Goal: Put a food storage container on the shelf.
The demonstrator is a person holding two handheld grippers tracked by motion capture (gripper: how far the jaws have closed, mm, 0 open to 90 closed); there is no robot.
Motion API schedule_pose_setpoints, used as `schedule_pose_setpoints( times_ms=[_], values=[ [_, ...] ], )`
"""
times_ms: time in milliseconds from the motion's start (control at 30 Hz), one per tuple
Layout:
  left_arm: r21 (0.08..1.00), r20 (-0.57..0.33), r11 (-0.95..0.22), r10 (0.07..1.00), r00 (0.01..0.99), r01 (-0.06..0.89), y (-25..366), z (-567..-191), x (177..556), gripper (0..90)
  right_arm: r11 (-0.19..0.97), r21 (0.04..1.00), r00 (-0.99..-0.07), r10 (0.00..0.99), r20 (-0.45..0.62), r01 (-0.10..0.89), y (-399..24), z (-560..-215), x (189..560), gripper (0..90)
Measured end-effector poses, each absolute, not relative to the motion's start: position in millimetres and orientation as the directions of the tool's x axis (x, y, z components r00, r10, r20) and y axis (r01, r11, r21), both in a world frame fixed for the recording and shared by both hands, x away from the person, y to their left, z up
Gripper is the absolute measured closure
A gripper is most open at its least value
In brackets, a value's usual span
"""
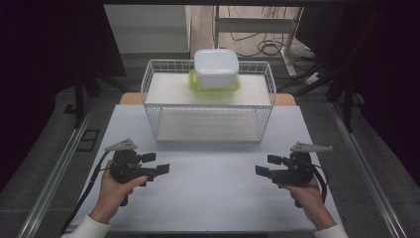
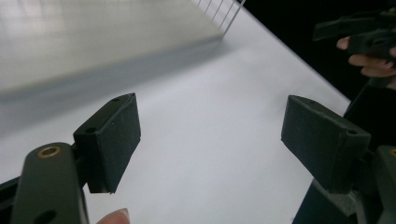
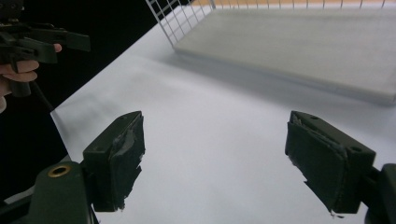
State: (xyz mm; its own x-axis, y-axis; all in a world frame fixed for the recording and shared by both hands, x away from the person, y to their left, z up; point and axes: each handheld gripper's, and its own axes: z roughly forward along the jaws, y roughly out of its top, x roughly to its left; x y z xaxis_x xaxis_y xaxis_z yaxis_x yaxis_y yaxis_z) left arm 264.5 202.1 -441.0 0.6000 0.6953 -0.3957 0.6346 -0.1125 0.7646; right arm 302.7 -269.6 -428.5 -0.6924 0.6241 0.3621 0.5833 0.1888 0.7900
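A white plastic box sits on a green lid on the top shelf of a white wire rack at the back of the table. My left gripper is held low over the front left of the white tabletop, open, jaws pointing right. My right gripper mirrors it at the front right, open, jaws pointing left. In the left gripper view the left gripper has only tabletop between its pads. The right gripper is likewise empty in its own view.
The rack's lower shelf holds nothing. A bare stretch of table lies between the two grippers and in front of the rack. Dark floor, table legs and cables lie beyond the far edge. Metal rails run along both sides.
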Motion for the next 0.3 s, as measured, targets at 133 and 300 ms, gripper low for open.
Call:
schedule_pose_setpoints(
  times_ms=[133,300],
  values=[
    [0.766,-0.391,-0.115,0.697,0.601,0.632,202.2,-442.4,263.5,19.5,0.19,0.796,-0.693,0.632,0.348,0.574,-269.0,-429.0,301.7,19.5],
    [0.763,-0.4,-0.111,0.694,0.599,0.637,202.5,-443.2,265.9,18.8,0.202,0.817,-0.703,0.641,0.307,0.541,-268.6,-431.2,296.9,18.3]
  ],
)
